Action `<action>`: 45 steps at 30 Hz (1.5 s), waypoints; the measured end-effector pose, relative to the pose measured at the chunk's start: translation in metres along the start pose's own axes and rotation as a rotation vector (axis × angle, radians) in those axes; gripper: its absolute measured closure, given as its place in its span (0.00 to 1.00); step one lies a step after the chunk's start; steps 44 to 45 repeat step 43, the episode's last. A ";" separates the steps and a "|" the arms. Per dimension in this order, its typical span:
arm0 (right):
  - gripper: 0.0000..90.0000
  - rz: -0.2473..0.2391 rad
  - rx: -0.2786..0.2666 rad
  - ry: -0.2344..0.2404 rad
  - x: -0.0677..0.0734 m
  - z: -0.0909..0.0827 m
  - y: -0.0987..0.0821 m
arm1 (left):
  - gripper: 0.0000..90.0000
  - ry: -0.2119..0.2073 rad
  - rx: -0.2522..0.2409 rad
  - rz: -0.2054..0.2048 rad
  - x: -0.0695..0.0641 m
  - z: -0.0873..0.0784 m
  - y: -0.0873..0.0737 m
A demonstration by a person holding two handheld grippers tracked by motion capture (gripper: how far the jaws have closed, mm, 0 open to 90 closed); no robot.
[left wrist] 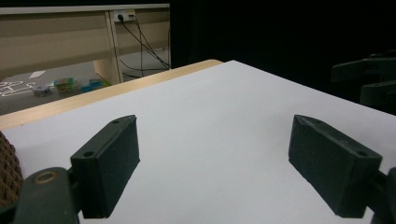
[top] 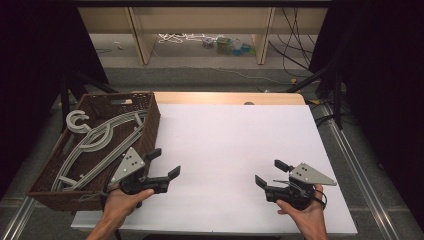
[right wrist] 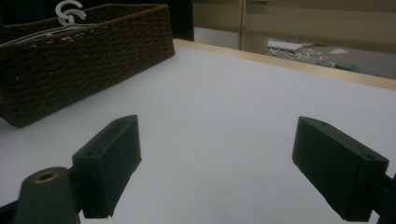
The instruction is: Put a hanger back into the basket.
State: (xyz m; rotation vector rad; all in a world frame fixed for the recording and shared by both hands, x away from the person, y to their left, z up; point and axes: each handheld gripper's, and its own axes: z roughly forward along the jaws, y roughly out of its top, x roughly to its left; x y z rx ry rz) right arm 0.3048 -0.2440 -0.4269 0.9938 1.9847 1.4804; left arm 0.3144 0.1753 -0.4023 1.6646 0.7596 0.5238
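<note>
A person holds one pair of tongs in each hand over a white desk. The left tongs are at the near left of the desk, just beside a brown woven basket. Their two black jaws are wide apart and hold nothing. In the left gripper view, the left tongs have white desk under the gap between the jaws. A little bit of the basket shows at the left edge there.

The right tongs are at the near right of the desk, well apart from the basket. Their jaws are wide apart too, and nothing is between them. In the right gripper view, the right tongs point across the desk toward the basket, which sits far off on the left.

The basket sits on the left side of the desk. Grey clothes hangers lie in it, piled on top of each other. One hook curls up at the far left end of the basket. The same hook pokes up above the basket rim in the right gripper view. No tongs touch the hangers or the basket.

The left hand and the right hand come in from the near edge.
</note>
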 end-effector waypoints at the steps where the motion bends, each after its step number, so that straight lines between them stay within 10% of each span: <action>1: 0.18 -0.003 -0.011 0.001 0.000 0.000 0.000 | 0.18 0.002 -0.002 0.021 0.002 0.000 -0.002; 15: 0.18 -0.013 0.007 -0.004 0.011 -0.006 -0.001 | 0.18 -0.027 0.041 0.048 -0.012 0.002 -0.028; 45: 0.18 -0.027 0.035 0.014 0.023 -0.011 -0.009 | 0.18 -0.037 0.047 0.045 -0.011 0.005 -0.034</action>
